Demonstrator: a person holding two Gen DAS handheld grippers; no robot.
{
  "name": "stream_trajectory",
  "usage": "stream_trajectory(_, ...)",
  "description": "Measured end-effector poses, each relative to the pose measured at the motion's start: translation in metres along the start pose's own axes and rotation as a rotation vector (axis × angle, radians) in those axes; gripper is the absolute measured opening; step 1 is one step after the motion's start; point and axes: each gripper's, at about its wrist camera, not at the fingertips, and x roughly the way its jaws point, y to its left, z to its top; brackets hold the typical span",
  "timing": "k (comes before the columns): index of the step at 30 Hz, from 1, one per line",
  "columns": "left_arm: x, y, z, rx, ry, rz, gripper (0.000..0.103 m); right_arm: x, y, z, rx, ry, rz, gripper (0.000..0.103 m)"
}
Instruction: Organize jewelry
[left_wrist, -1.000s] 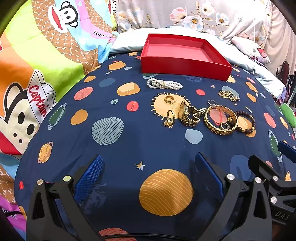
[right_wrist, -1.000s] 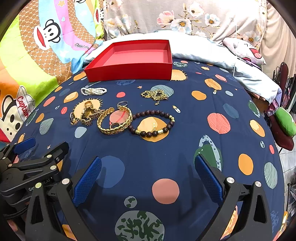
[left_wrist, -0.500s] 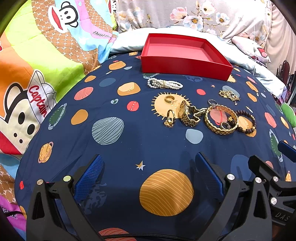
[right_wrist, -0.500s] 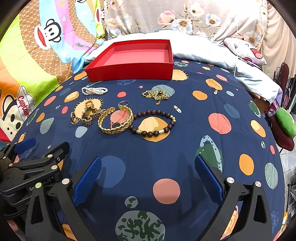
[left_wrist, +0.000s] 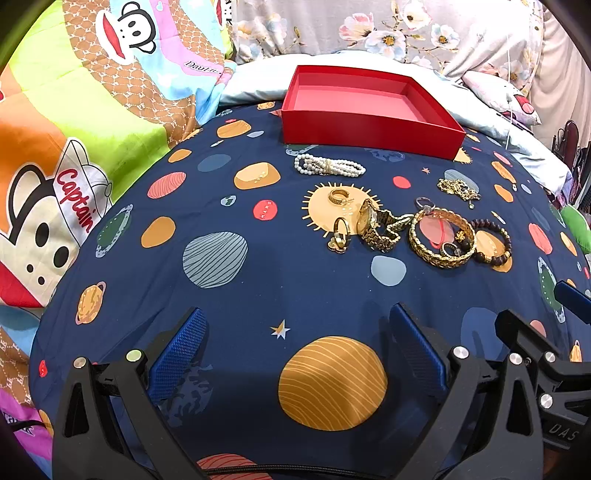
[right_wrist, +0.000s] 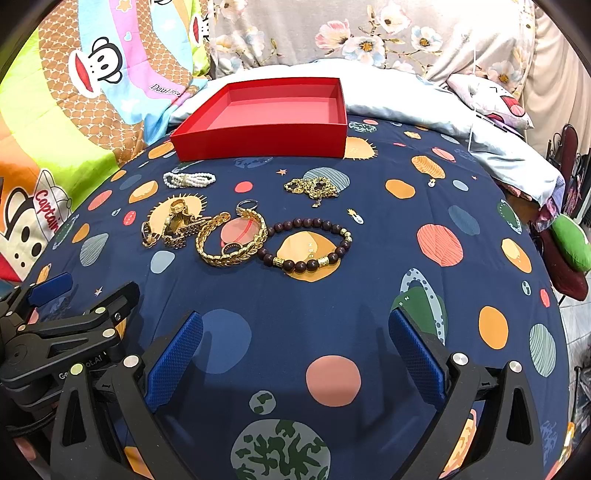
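An empty red box (left_wrist: 369, 107) (right_wrist: 266, 122) stands at the far side of the planet-print bedspread. In front of it lie a pearl bracelet (left_wrist: 328, 166) (right_wrist: 189, 180), a gold watch (left_wrist: 376, 225) (right_wrist: 177, 223), gold rings (left_wrist: 340, 195), a gold chain bangle (left_wrist: 441, 236) (right_wrist: 232, 240), a dark bead bracelet (left_wrist: 493, 242) (right_wrist: 306, 245) and a gold chain (left_wrist: 458, 188) (right_wrist: 312, 186). My left gripper (left_wrist: 295, 354) is open and empty, well short of the jewelry. My right gripper (right_wrist: 295, 354) is open and empty too.
A cartoon monkey quilt (left_wrist: 74, 147) rises on the left. Floral pillows (right_wrist: 369, 33) and a pale blue pillow (right_wrist: 424, 99) lie behind the box. The bed edge drops off at the right, with a green object (right_wrist: 570, 242) beyond it.
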Motion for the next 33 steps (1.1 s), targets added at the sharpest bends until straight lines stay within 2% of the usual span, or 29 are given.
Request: stream_trajectory(33,0.0013,0.0010,-0.0012,-0.005,0.004,-0.008,0.097,0.0018,-0.0004,0.0002,0.000,0.004,0.001,0.098)
